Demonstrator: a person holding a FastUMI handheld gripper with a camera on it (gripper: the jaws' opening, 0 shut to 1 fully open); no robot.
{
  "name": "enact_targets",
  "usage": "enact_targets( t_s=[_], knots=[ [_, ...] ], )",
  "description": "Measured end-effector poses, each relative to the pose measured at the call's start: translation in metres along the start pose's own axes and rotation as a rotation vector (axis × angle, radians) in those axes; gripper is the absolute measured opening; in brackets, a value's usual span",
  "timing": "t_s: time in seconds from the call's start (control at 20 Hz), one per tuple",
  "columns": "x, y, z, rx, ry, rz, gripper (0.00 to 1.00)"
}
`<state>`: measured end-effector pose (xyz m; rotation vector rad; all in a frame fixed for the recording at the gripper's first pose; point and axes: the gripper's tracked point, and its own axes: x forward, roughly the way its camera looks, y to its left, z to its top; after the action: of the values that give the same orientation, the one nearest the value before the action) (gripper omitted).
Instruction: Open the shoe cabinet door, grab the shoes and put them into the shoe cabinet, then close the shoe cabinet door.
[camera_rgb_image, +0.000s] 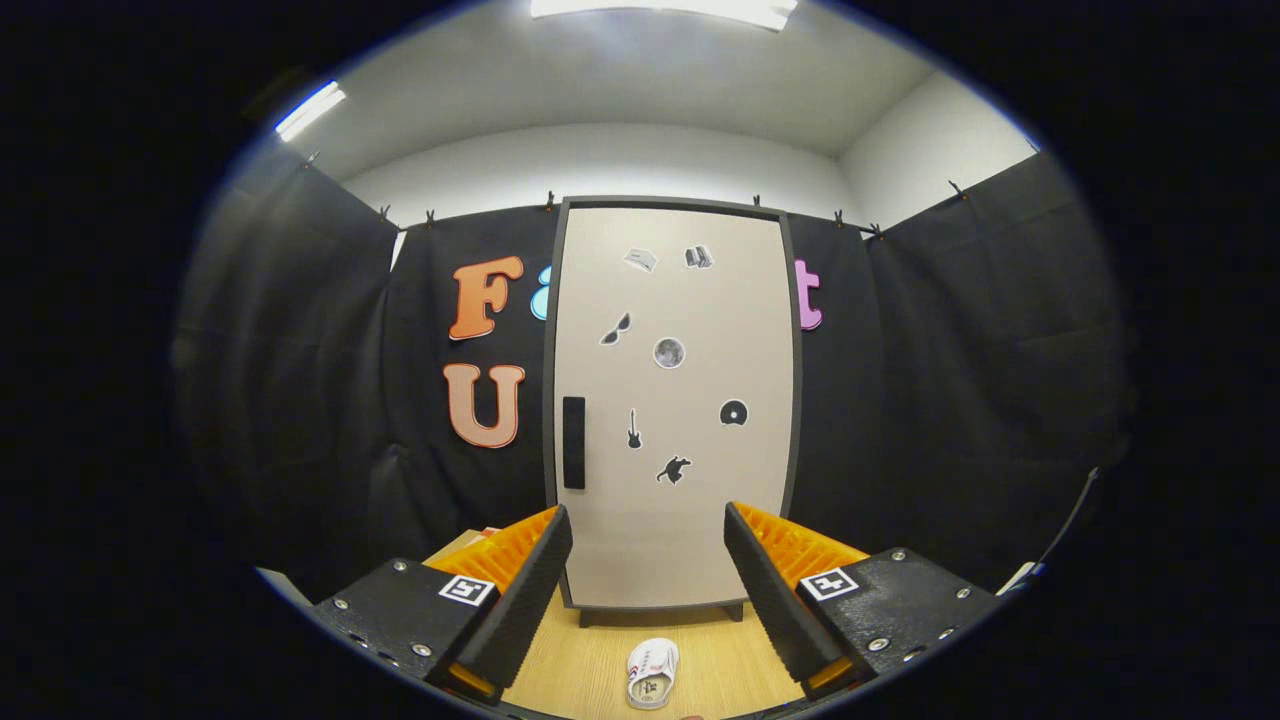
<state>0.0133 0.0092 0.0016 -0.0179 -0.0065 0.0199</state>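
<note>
The shoe cabinet (672, 405) stands upright beyond my fingers, a tall beige door in a dark frame, door closed. A dark vertical handle (573, 442) sits near the door's left edge, at mid height. Small stickers dot the door. One white shoe (652, 673) with red markings lies on the wooden floor (590, 660) between my fingers, in front of the cabinet's foot. My gripper (648, 575) is open, fingers wide apart, holding nothing and well short of the cabinet.
Black cloth walls close in the booth on the left, right and behind the cabinet. A white wall and ceiling lights show above the cloth. A pale object (1020, 578) sits low by the right cloth wall.
</note>
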Motion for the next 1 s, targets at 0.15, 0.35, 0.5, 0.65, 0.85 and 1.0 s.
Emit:
enact_targets(
  t_s=[0.15, 0.35, 0.5, 0.65, 0.85, 1.0],
  knots=[
    [0.013, 0.010, -0.004, -0.006, 0.005, 0.020, 0.96],
    [0.042, 0.030, -0.009, -0.008, 0.010, 0.055, 0.96],
    [0.064, 0.044, -0.014, -0.010, 0.015, 0.077, 0.96],
    [0.084, 0.059, -0.018, -0.014, 0.019, 0.101, 0.96],
    [0.117, 0.075, -0.023, -0.015, 0.018, 0.119, 0.96],
    [0.147, 0.087, -0.031, -0.007, 0.024, 0.126, 0.96]
  ],
)
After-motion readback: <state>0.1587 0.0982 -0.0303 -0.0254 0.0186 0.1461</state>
